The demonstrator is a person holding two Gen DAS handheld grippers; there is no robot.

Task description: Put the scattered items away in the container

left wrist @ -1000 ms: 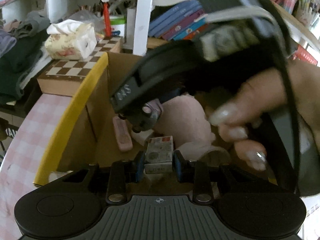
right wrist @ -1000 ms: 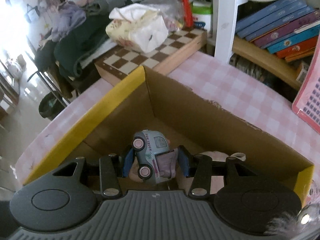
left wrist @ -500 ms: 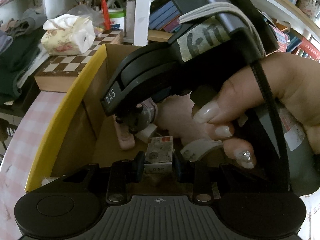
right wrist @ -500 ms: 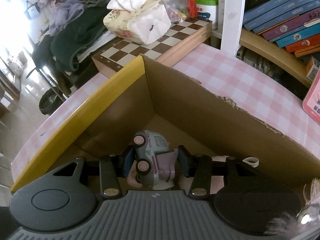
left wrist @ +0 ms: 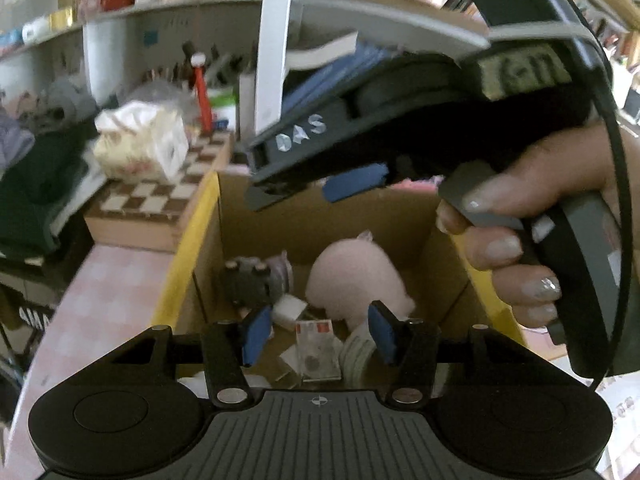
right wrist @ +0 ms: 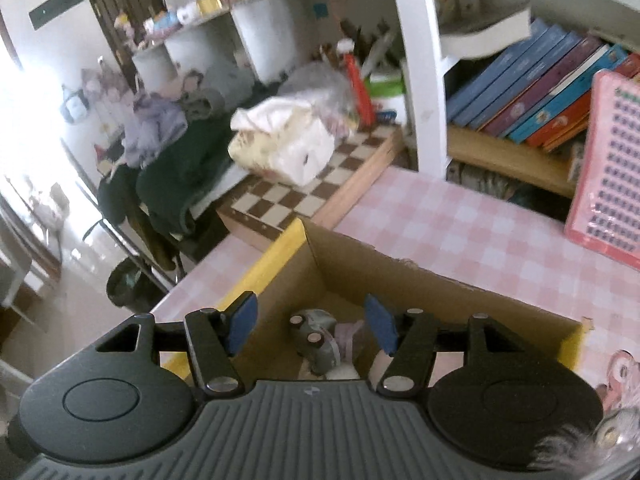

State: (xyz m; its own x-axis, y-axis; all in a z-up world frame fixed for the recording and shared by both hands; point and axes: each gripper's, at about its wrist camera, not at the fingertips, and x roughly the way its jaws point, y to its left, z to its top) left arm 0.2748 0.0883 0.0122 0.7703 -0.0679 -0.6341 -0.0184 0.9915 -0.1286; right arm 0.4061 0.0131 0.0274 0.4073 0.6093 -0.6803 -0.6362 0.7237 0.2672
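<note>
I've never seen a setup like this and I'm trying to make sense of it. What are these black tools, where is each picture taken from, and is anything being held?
No robot here: a person holds a handheld two-finger gripper in each hand, and each carries a fisheye camera looking forward along its blue-padded fingers.

The left wrist view shows the left gripper open over a cardboard box. Above it is the person's right hand gripping the other tool. In the box lie a pink plush, a small card box and a toy car.

The right wrist view shows the right gripper, also open, above the same toy car, which lies in the box on its side. The box stands on a pink checked tablecloth, beside a chessboard.

Neither gripper holds anything.
</note>
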